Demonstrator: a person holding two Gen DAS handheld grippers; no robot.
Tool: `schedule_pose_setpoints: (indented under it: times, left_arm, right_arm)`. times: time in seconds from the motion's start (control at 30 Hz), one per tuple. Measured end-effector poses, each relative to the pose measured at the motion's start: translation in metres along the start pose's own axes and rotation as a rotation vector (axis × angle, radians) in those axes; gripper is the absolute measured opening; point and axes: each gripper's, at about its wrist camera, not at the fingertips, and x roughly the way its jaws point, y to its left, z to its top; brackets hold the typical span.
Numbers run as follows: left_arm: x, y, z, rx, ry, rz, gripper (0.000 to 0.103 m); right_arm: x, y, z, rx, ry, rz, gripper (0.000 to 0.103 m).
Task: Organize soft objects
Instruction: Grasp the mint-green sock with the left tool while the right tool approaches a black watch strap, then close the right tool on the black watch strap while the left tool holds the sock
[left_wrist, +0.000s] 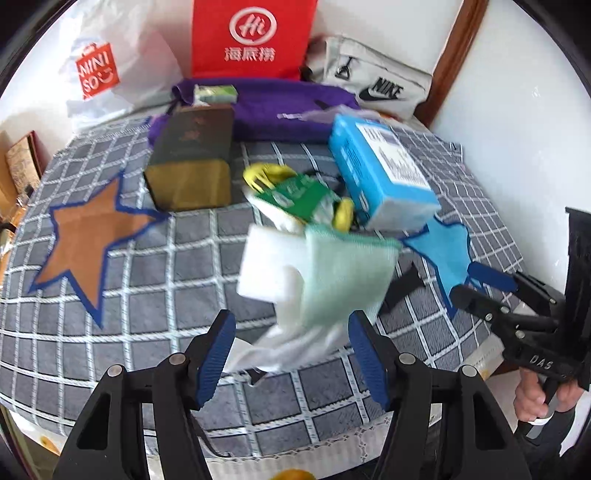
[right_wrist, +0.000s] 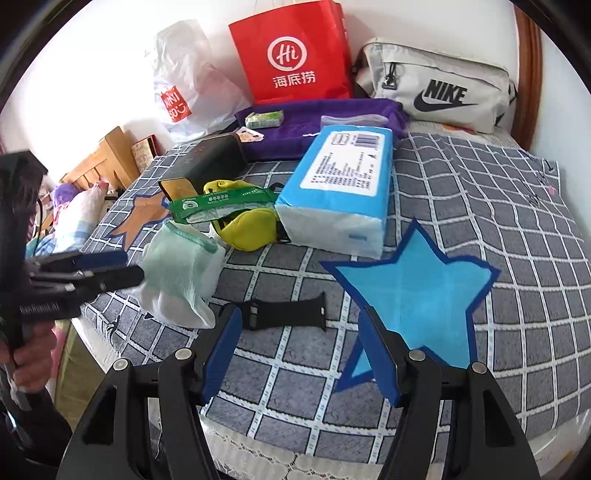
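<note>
A pile of pale green and white socks (left_wrist: 325, 277) (right_wrist: 177, 273) lies near the front edge of the grey checked cloth (left_wrist: 155, 258). My left gripper (left_wrist: 291, 350) (right_wrist: 114, 267) is open just short of the pile. Loose white fabric reaches in between its blue pads (left_wrist: 218, 354), which do not press on it. My right gripper (right_wrist: 301, 350) (left_wrist: 476, 284) is open and holds nothing. It hovers over the cloth beside a blue star patch (right_wrist: 413, 291). A black watch strap (right_wrist: 284, 310) lies just ahead of its left finger.
Behind the socks lie a green tissue pack (right_wrist: 221, 203), a yellow pouch (right_wrist: 251, 229), a blue tissue pack (right_wrist: 340, 184) and a dark box (right_wrist: 207, 162). Farther back are a purple cloth (right_wrist: 295, 125), a red bag (right_wrist: 295, 55), a Miniso bag (right_wrist: 181, 92) and a Nike bag (right_wrist: 436, 88). An orange star patch (left_wrist: 88, 236) is at the left.
</note>
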Motion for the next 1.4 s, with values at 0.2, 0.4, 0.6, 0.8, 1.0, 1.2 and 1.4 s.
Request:
schedule_pose_setpoints:
  times: [0.2, 0.4, 0.6, 0.8, 1.0, 1.2, 1.4]
  left_arm:
    - [0.037, -0.015, -0.003, 0.029, 0.047, 0.018, 0.061]
    - [0.031, -0.004, 0.009, -0.004, -0.005, -0.054, 0.029]
    - [0.002, 0.024, 0.019, -0.049, -0.089, -0.043, 0.023]
    - [-0.016, 0.055, 0.026, -0.103, -0.146, 0.035, 0.022]
    - [-0.014, 0.085, 0.017, -0.167, -0.128, 0.078, 0.022]
    - [-0.005, 0.111, 0.004, -0.222, -0.085, 0.171, 0.022]
    - [0.012, 0.122, -0.007, -0.238, -0.039, 0.174, 0.020]
  right_arm:
    - [0.003, -0.004, -0.008, 0.005, 0.018, -0.019, 0.065]
    - [0.009, -0.008, -0.012, 0.006, 0.033, -0.034, 0.065]
    - [0.016, -0.012, -0.009, 0.024, 0.043, -0.033, 0.065]
    - [0.029, -0.001, -0.003, 0.001, 0.055, -0.009, 0.065]
    - [0.043, 0.016, 0.000, -0.046, 0.079, -0.001, 0.065]
    - [0.053, 0.028, 0.003, -0.076, 0.095, 0.010, 0.065]
    - [0.062, 0.038, 0.005, -0.113, 0.100, -0.012, 0.065]
